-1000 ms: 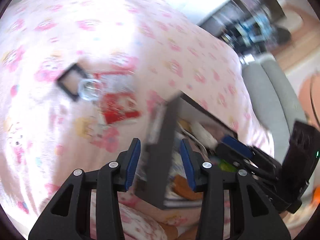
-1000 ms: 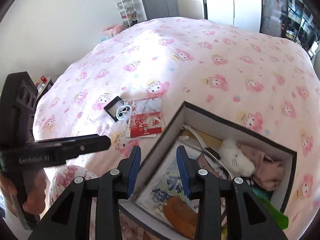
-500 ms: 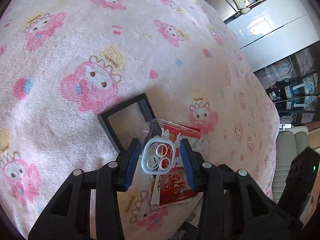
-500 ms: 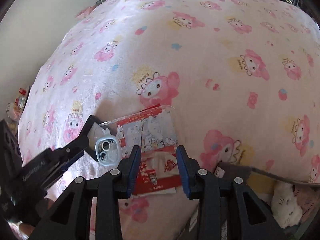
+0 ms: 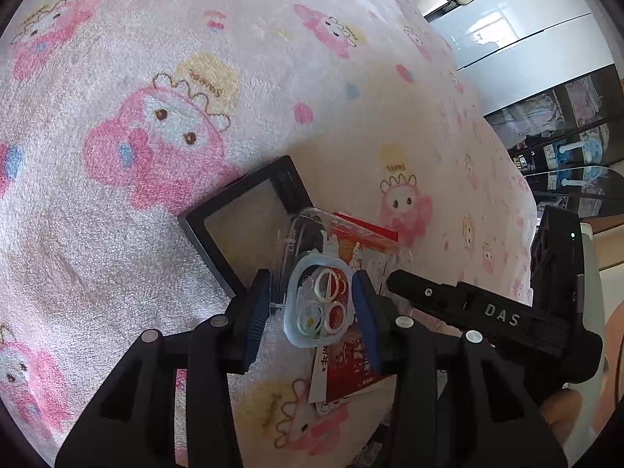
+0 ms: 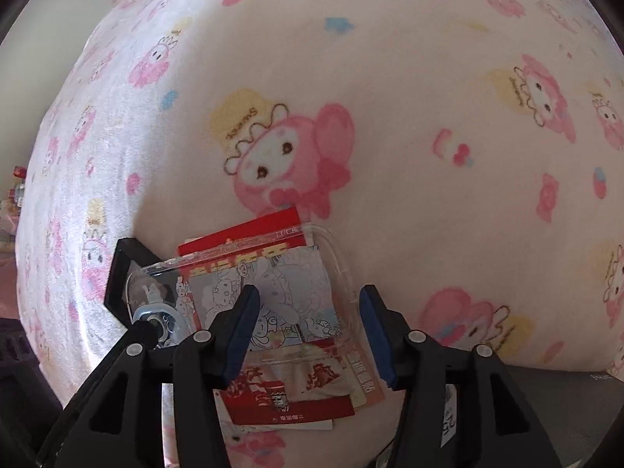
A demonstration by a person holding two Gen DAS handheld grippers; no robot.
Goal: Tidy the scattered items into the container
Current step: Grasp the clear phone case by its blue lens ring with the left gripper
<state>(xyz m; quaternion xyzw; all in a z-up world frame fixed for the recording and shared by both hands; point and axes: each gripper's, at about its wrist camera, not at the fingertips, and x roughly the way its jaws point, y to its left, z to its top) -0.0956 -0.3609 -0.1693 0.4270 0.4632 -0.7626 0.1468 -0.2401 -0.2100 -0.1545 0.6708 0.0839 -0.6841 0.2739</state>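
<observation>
Phone case beneath downward-tilted right gripper, jaws opening astride it

left gripper swung off dark box onto pink blanket, dropped low; blue-rimmed clear case now between its pads, gap narrow, contact unclear. right gripper left box too, came down over clear pouch atop red packets; its jaws opening, wider than before, straddling pouch, not pressing.

My blanket is pale pink with pink cartoon bunnies; the frame is black, the envelope red, my hand-held gripper pads blue.
</observation>
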